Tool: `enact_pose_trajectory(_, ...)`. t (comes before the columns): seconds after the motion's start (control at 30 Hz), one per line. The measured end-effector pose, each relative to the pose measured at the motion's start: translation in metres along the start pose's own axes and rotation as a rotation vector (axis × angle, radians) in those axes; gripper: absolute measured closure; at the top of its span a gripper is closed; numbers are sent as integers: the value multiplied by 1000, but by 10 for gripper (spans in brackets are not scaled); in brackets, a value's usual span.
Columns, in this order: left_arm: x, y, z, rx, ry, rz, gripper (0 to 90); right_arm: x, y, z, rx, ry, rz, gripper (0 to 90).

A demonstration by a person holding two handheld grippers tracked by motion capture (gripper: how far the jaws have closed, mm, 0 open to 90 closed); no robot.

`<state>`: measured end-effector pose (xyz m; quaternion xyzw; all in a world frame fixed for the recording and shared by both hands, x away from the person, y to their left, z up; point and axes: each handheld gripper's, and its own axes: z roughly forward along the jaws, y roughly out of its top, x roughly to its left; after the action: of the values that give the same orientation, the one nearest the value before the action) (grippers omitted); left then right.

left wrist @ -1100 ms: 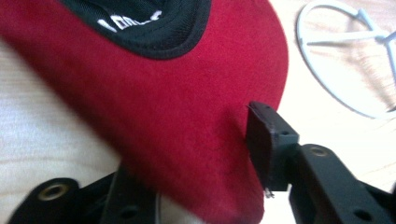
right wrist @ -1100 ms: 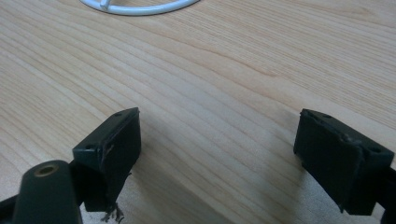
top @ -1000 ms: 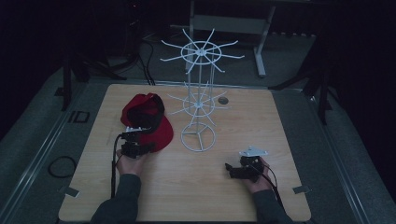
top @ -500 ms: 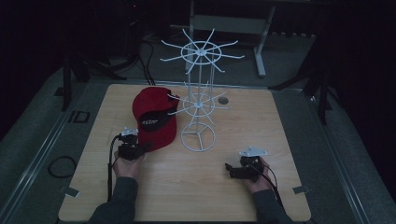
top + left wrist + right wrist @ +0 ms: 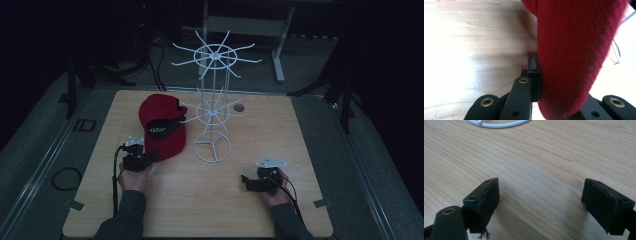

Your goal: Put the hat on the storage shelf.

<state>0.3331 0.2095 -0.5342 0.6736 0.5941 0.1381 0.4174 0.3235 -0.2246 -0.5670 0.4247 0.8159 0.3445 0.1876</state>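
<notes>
One pale wood tabletop (image 5: 320, 135) in a dark room; left gripper (image 5: 150, 158) fingers clamp the red cap (image 5: 162, 127), right gripper (image 5: 243, 180) fingers gape empty.

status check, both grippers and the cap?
Left gripper shut on red cap brim. Right gripper open, empty, low over table. White wire rack beside cap, touching.

The white wire rack (image 5: 214, 107) is standing mid-table, its ring base (image 5: 212, 147) and spreading arms blocking any straight pass across the centre; the red cap (image 5: 162, 126) is lying just left of it, touching the lower arms and closing that gap; bare table (image 5: 200, 200) is lying open between the left gripper (image 5: 142, 159) and right gripper (image 5: 247, 181); the right side is lying open beyond the rack.
</notes>
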Motion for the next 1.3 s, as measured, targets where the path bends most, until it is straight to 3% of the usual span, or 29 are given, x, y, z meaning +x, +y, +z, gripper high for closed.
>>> enact_pose_trajectory(0.77,-5,26,-36,-115,-4,-8,857,0,0,0,-1,0,-2,147)
enact_pose_trajectory(1.3,-6,34,-47,-145,11,-7,856,0,0,0,-2,0,1,147)
